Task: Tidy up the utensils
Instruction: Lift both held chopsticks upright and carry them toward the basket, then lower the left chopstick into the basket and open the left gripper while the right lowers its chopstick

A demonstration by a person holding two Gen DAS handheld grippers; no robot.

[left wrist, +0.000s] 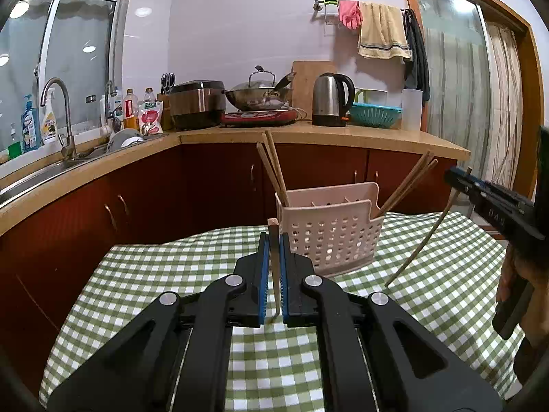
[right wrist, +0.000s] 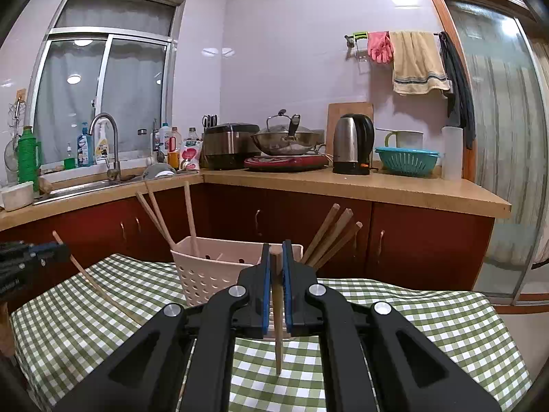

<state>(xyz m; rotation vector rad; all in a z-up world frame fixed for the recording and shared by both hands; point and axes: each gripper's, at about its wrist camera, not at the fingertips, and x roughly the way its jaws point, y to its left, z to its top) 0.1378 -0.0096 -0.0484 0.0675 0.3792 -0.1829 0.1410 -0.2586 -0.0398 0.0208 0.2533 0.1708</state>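
A pale pink perforated utensil basket [left wrist: 329,237] [right wrist: 206,274] stands on the green checked tablecloth [left wrist: 171,274] [right wrist: 411,316]. Wooden chopsticks lean out of its left end [left wrist: 274,168] [right wrist: 154,213] and its right end [left wrist: 408,182] [right wrist: 329,237]. My left gripper [left wrist: 273,240] is shut on one wooden chopstick [left wrist: 275,274], held just short of the basket's left side. My right gripper [right wrist: 276,250] is shut on another chopstick [right wrist: 278,326], in front of the basket's right half. Each gripper also shows in the other's view: the right gripper [left wrist: 453,176] with its slanting chopstick [left wrist: 422,243], the left gripper [right wrist: 63,249] with its own chopstick [right wrist: 99,288].
Beyond the table run dark red cabinets under a wooden counter [left wrist: 308,135]. On it stand a kettle [left wrist: 331,99], a wok [left wrist: 259,98] on a red hob, a rice cooker [left wrist: 195,103] and a teal colander [left wrist: 375,113]. A sink with a tap [left wrist: 65,116] is at left.
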